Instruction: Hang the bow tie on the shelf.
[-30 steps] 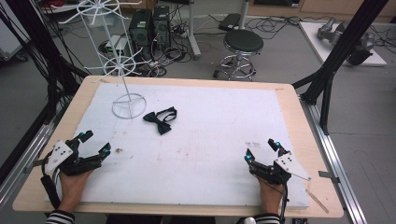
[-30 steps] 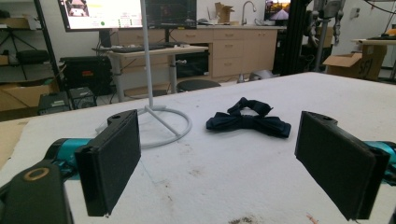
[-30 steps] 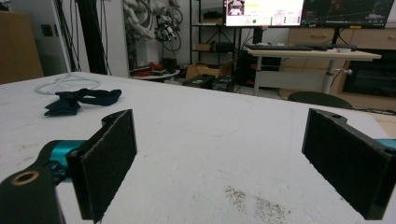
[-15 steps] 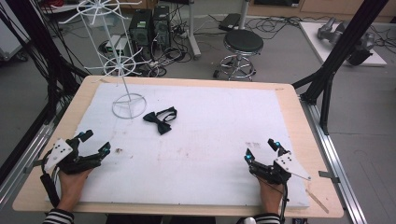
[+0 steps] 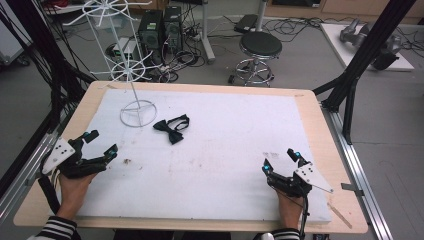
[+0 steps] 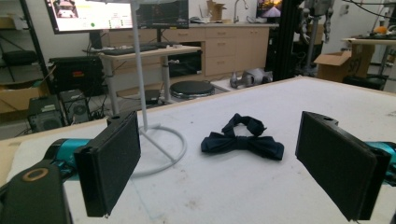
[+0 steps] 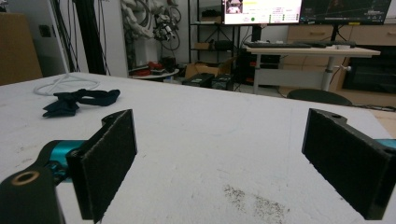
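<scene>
Bow tie [image 5: 171,128] near table's far-left corner beside stand [image 5: 138,112], long axis across left gripper [image 5: 99,145], the nearer; right gripper [image 5: 280,161] well apart, both wide open, empty.

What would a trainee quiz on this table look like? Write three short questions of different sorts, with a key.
1. True or false: the bow tie is clamped in the left claw.
2. Which stands closest to the bow tie? A) wire stand B) right claw C) stool
3. Fill in: both claws are ____.

Key: 1. False; it lies loose on the white mat. 2. A. 3. open, jaws spread with nothing between them.
</scene>
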Action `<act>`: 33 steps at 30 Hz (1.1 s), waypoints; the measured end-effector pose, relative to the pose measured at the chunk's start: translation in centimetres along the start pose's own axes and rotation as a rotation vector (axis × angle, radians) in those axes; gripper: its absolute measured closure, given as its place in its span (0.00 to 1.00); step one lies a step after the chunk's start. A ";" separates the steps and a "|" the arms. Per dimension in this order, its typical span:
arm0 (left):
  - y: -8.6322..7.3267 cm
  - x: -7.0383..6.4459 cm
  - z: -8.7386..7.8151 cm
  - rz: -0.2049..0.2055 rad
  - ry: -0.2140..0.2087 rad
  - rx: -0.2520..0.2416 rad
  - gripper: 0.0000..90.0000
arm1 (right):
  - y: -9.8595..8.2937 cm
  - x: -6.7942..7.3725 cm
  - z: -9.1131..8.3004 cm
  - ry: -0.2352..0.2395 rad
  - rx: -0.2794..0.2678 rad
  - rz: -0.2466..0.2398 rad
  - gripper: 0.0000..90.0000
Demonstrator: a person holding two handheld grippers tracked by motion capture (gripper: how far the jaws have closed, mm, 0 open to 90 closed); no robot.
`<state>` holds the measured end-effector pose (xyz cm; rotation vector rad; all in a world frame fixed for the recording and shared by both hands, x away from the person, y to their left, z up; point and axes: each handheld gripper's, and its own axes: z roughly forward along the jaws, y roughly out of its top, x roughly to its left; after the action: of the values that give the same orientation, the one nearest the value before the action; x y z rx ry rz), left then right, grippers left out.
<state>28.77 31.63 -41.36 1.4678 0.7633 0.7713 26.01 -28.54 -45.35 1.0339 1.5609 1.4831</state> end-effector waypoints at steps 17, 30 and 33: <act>3.2 -2.7 4.8 0.061 -0.121 0.075 0.16 | 0.0 0.0 0.0 -0.007 0.003 0.006 0.10; 3.9 -4.0 8.3 0.090 -0.165 0.155 0.16 | 0.0 0.0 0.0 -0.006 0.002 0.012 0.10; 3.7 -4.2 9.1 0.091 -0.172 0.183 0.16 | 0.0 0.0 0.0 -0.006 0.001 0.008 0.10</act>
<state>34.01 22.94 -37.99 1.7192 0.6528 0.6461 26.02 -28.55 -45.34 1.0454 1.5552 1.4840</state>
